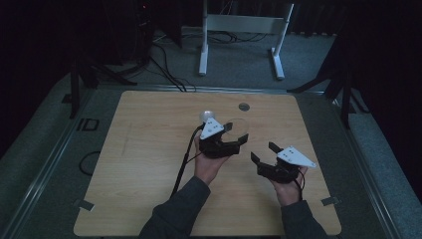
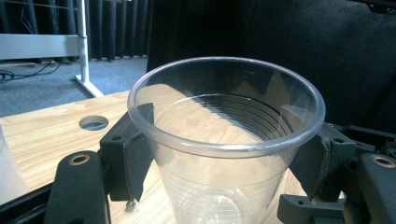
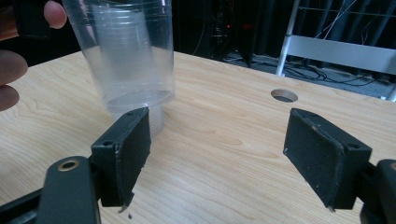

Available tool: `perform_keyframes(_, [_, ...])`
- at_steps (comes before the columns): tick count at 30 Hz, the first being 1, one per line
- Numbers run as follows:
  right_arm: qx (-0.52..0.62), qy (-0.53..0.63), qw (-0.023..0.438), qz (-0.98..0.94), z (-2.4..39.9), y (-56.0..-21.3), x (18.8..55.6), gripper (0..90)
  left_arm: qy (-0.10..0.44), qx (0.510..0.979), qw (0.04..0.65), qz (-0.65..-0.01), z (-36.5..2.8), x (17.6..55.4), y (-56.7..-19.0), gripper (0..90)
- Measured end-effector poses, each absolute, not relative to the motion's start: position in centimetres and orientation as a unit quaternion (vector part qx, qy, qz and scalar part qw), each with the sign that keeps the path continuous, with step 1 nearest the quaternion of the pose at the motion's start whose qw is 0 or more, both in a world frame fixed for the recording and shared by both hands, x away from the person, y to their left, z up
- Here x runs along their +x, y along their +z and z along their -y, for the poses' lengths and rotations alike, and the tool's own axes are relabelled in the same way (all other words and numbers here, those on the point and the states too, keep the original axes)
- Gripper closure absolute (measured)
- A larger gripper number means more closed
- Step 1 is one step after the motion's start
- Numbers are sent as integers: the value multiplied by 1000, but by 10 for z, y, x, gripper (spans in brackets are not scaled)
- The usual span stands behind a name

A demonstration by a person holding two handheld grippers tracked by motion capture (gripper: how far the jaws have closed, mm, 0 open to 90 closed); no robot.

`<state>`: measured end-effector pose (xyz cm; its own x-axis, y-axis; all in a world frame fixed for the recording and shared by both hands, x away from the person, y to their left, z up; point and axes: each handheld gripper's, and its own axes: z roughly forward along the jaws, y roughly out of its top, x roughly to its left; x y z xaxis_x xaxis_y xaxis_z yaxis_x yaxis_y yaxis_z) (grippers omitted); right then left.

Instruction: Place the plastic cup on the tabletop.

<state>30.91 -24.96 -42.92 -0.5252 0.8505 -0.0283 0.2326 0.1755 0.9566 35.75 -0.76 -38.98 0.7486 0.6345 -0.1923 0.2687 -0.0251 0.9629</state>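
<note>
A clear plastic cup (image 2: 224, 140) stands upright between the jaws of my left gripper (image 2: 224, 156), and both pads press on its wall just under the rim. In the high view this left gripper (image 1: 238, 132) is at the table's middle with the cup (image 1: 239, 125) at its far end. I cannot tell whether the cup's base touches the wood. My right gripper (image 1: 265, 152) is lower right of it, open, with nothing between its jaws. In the right gripper view the right gripper (image 3: 233, 154) faces bare wood, and clear cups (image 3: 128, 56) rise at upper left beside the other hand's fingers.
A pale round object (image 1: 205, 116) sits just left of the held cup. The wooden table (image 1: 149, 164) has a round hole (image 1: 243, 106) near its far edge. A white frame (image 1: 239, 30) stands on the carpet beyond. A black cable (image 1: 181, 167) trails from the left gripper.
</note>
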Motion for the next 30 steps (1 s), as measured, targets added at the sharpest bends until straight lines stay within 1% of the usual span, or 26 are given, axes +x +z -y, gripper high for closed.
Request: perform_keyframes(30, [394, 503, 306, -706, 247, -436, 311, 243, 171, 707, 612, -312, 4, 350, -401, 290])
